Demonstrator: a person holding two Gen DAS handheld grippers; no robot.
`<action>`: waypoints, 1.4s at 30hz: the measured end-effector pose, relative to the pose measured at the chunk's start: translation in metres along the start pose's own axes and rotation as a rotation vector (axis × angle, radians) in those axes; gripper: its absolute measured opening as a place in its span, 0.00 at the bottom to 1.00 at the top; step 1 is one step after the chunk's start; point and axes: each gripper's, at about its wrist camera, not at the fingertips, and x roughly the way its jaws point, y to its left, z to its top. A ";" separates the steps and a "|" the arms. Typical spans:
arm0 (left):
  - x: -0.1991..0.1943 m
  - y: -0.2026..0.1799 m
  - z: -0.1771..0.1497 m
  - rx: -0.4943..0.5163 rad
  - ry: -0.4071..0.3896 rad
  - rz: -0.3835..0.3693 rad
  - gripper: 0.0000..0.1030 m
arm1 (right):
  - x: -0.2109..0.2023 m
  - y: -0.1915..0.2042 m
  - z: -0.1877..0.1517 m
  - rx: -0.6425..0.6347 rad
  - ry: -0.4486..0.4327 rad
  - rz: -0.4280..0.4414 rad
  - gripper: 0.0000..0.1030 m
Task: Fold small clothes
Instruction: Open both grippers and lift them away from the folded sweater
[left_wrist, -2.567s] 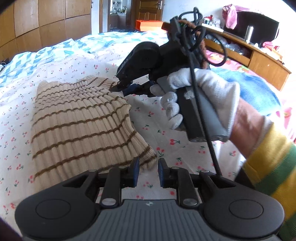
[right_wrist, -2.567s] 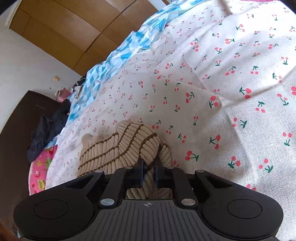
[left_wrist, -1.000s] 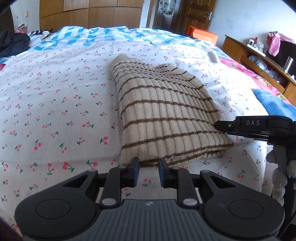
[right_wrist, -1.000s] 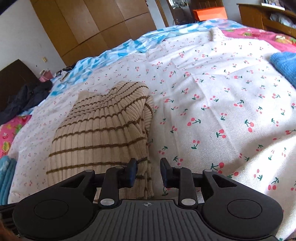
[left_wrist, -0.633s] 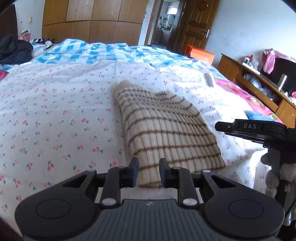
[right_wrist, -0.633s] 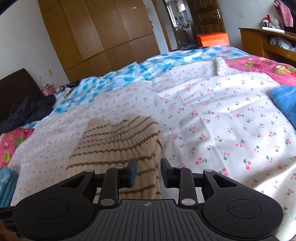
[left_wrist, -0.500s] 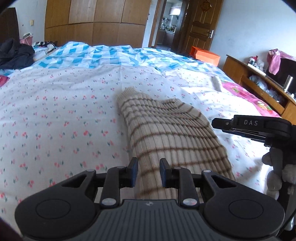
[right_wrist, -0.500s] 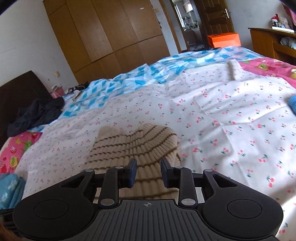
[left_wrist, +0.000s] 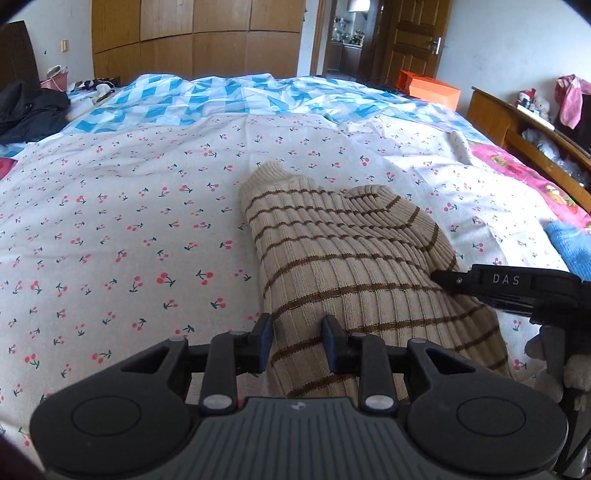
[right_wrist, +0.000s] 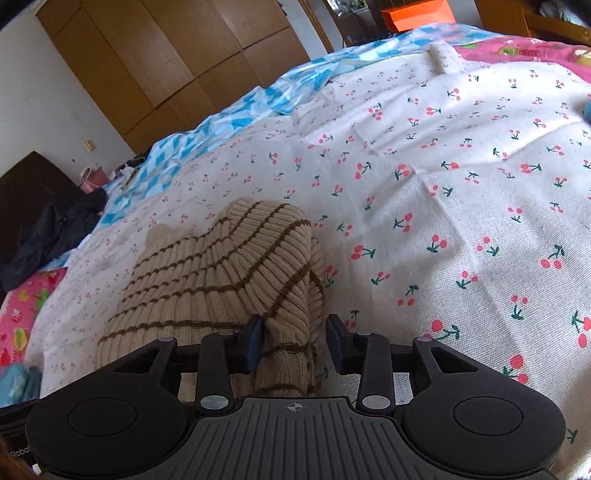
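Left wrist view: left gripper (left_wrist: 297, 341) and right gripper (right_wrist: 294, 342), both spread, straddle the near hem of the striped sweater (left_wrist: 354, 266) on the bed (left_wrist: 110, 240); next, I'd say, pinch and fold

Open cherry-print sheet (left_wrist: 110, 229) flanks the folded sweater (left_wrist: 351, 258); blue towel (left_wrist: 569, 247) lies right.

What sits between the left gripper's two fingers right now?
In the left wrist view, the near edge of the folded beige brown-striped ribbed sweater lies between the open left gripper's fingers, over the cherry-print bedsheet.
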 end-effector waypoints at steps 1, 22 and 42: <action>0.000 -0.001 0.001 0.003 0.002 0.006 0.33 | -0.002 0.001 0.000 -0.004 -0.009 0.001 0.35; -0.036 -0.012 -0.042 0.048 0.044 0.031 0.36 | -0.064 0.040 -0.041 -0.196 -0.107 -0.100 0.35; -0.034 0.016 -0.084 -0.029 0.111 -0.036 0.36 | -0.066 0.059 -0.089 -0.266 -0.030 -0.233 0.36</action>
